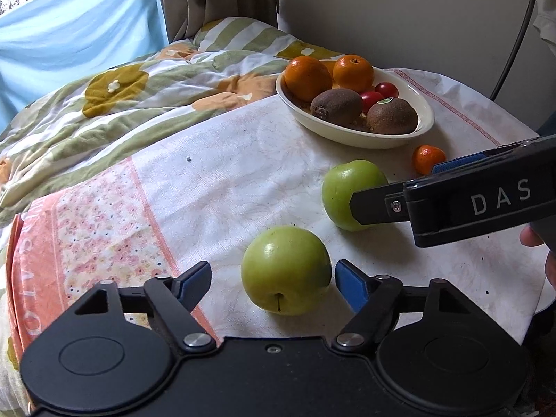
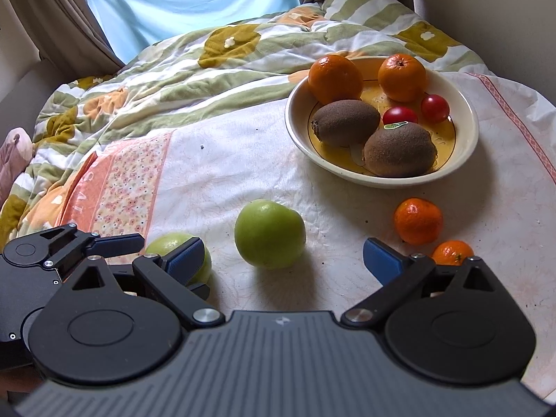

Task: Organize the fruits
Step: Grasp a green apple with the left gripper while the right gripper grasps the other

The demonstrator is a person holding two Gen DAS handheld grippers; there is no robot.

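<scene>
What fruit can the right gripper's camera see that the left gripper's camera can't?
Only the right camera shows a second small orange near its own fingers, and the bowl's yellow inside. Only the left camera shows one apple whole, lying between the left gripper's fingers, and a hand at the edge. Both show two green apples, one small orange on the cloth, and the bowl with two oranges, two kiwis and two little red fruits.

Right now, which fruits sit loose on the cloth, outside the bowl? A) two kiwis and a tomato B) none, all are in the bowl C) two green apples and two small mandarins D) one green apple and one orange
C: the two green apples and two small mandarins lie on the cloth, short of the bowl.
</scene>
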